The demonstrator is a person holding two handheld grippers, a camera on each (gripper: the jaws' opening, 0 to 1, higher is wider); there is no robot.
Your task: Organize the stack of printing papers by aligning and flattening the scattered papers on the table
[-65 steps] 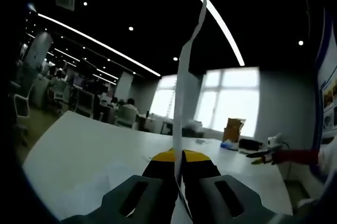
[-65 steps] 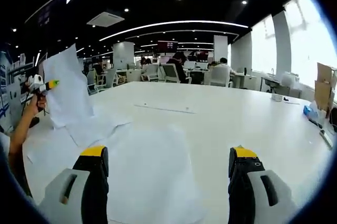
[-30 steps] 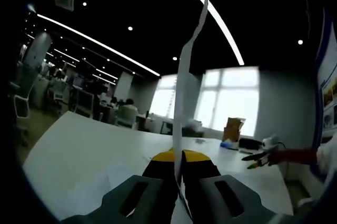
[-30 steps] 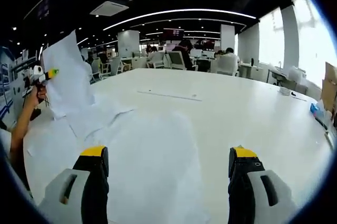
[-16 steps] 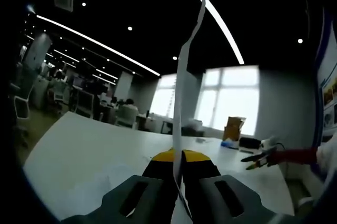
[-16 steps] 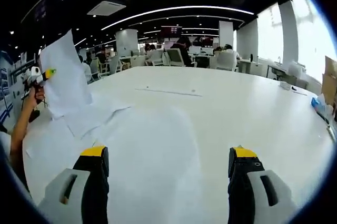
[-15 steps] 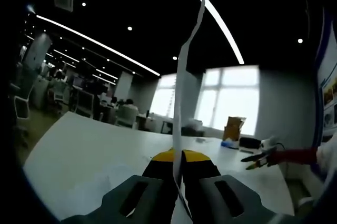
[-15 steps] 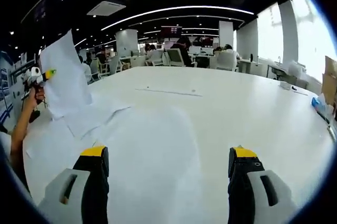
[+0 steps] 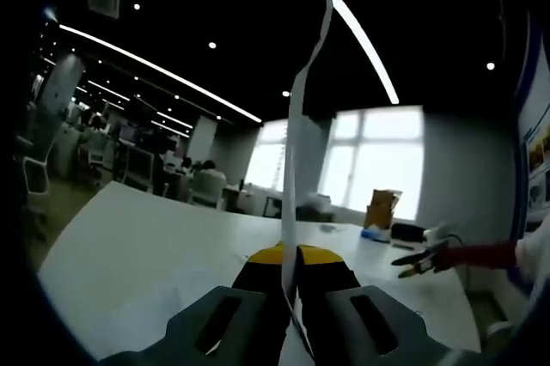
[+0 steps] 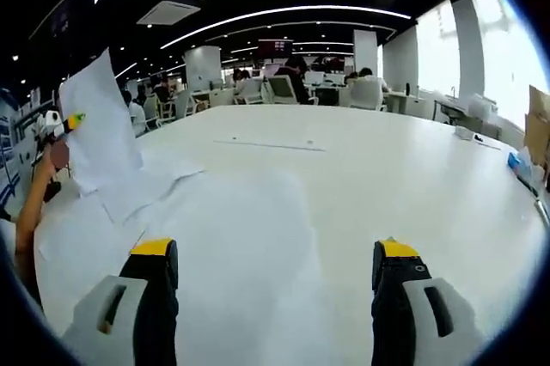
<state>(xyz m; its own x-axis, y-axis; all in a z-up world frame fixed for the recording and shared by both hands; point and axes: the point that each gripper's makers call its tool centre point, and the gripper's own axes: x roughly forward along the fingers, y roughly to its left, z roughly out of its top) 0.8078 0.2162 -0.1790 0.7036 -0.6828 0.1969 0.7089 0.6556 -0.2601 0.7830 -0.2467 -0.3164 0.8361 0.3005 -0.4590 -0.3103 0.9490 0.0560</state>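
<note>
Left gripper (image 9: 290,256) clamps lifted sheet (image 9: 296,151) (edge-on, upright) above table (image 10: 387,177). Right gripper (image 10: 271,250) spread wide over loose papers (image 10: 232,237) on table.

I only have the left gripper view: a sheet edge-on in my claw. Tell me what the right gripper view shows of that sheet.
Observer: In the right gripper view the sheet shows face-on, held up off the white table, pinched at its edge by the left claw.
Operator: Report the right claw.
Observer: The right claw is open, its jaws wide apart, holding nothing.
Operator: Say what lies under it.
Observer: Loose papers lie spread and overlapping on the table beneath and ahead of the open jaws, not squared up.
</note>
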